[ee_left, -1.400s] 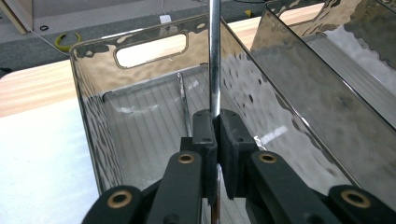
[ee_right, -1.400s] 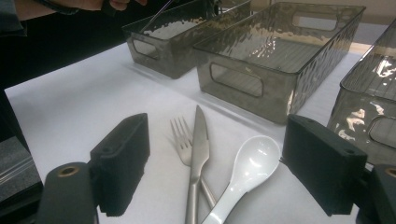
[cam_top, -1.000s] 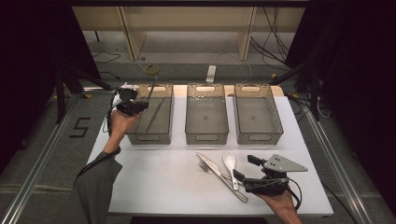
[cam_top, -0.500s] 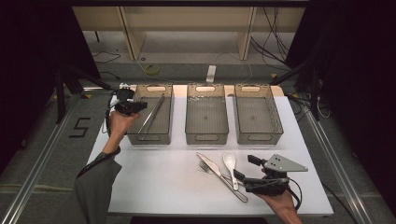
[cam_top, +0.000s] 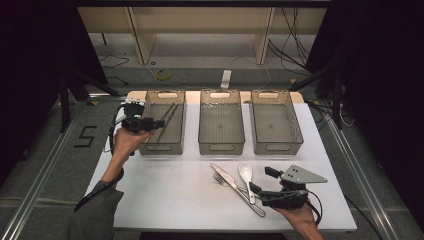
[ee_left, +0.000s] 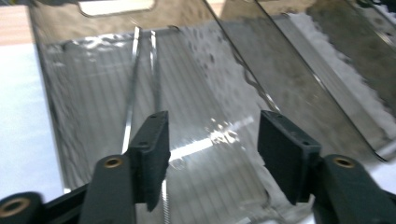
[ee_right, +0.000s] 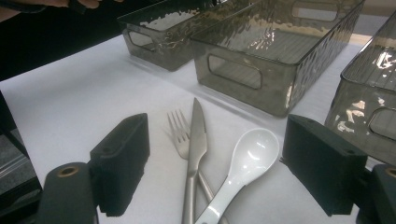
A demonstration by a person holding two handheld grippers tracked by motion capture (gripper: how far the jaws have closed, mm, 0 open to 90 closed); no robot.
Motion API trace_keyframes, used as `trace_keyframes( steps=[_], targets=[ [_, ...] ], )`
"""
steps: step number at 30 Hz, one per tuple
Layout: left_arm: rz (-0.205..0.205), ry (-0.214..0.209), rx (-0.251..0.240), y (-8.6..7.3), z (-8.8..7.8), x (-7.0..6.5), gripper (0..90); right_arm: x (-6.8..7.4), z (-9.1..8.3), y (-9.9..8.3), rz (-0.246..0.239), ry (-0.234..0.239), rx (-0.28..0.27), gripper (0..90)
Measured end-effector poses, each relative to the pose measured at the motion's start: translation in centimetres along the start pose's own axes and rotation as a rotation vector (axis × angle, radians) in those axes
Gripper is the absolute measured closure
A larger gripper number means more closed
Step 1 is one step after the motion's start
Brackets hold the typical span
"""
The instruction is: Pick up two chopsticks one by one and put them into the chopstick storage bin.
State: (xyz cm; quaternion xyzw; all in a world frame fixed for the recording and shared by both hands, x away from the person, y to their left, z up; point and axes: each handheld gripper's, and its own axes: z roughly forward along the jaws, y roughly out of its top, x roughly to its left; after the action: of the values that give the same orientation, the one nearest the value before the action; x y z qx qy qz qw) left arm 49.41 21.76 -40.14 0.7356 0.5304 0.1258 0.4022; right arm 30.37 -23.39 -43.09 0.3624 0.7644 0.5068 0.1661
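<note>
Sorting cutlery: the slim metal chopsticks [cam_top: 167, 116] lie loose in the smoked-plastic left bin [cam_top: 162, 148].
Left gripper [cam_top: 159, 123], jaws just opened, empty above that bin; right gripper [cam_top: 261, 181] wide before the steel knife [ee_right: 195, 142], stiff, slick, best pinched mid-handle.

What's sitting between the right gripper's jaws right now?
In the right gripper view, the knife, fork and white spoon lie on the table between the open jaws of the right gripper, untouched by either pad.

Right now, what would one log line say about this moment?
left hand-held gripper: jaws just opened, empty | chopsticks: in left bin | right hand-held gripper: open around cutlery
</note>
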Motion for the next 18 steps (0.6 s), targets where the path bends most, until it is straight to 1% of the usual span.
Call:
trace_keyframes(
  steps=[1, 3, 4, 5, 6, 8, 10, 11, 14, 15, 17, 18],
  targets=[
    [0.006, -0.005, -0.005, -0.3, -0.1, -0.1, 39.4, 0.0, 0.0, 0.0, 0.001, -0.001, 0.003, 24.0],
    [0.024, 0.007, 0.007, -0.6, -0.3, -0.4, 36.6, -0.1, 0.1, 0.0, 0.006, -0.006, 0.014, 24.0],
    [0.021, 0.001, -0.009, -0.8, -0.6, -0.5, 35.6, -0.1, 0.2, 0.0, 0.006, -0.010, 0.020, 23.9],
    [0.011, -0.018, -0.019, -1.0, -0.8, -0.6, 35.4, -0.1, 0.2, 0.0, 0.006, -0.014, 0.028, 23.9],
    [0.011, -0.037, -0.013, -1.2, -0.9, -0.8, 34.7, -0.1, 0.2, 0.0, 0.004, -0.018, 0.037, 23.9],
    [0.022, -0.051, -0.024, -1.7, -1.2, -1.4, 32.0, -0.1, 0.3, 0.0, 0.001, -0.019, 0.046, 23.9],
    [0.038, -0.087, -0.027, -2.1, -1.5, -2.1, 30.5, -0.1, 0.4, -0.1, -0.004, -0.029, 0.062, 23.9],
    [0.042, -0.101, -0.029, -2.3, -1.7, -2.3, 29.5, -0.1, 0.5, -0.1, 0.002, -0.035, 0.073, 24.0],
    [0.032, -0.175, -0.043, -2.6, -2.1, -3.0, 26.3, -0.3, 0.6, -0.2, 0.014, -0.050, 0.097, 24.1],
    [0.035, -0.185, -0.055, -2.7, -2.3, -3.4, 25.7, -0.3, 0.6, -0.2, 0.017, -0.054, 0.104, 24.2],
    [0.054, -0.205, -0.064, -3.0, -2.5, -4.0, 25.0, -0.4, 0.9, -0.3, 0.019, -0.063, 0.127, 24.2],
    [0.064, -0.207, -0.067, -3.2, -2.6, -4.3, 24.7, -0.5, 1.0, -0.3, 0.016, -0.065, 0.136, 24.2]
  ],
)
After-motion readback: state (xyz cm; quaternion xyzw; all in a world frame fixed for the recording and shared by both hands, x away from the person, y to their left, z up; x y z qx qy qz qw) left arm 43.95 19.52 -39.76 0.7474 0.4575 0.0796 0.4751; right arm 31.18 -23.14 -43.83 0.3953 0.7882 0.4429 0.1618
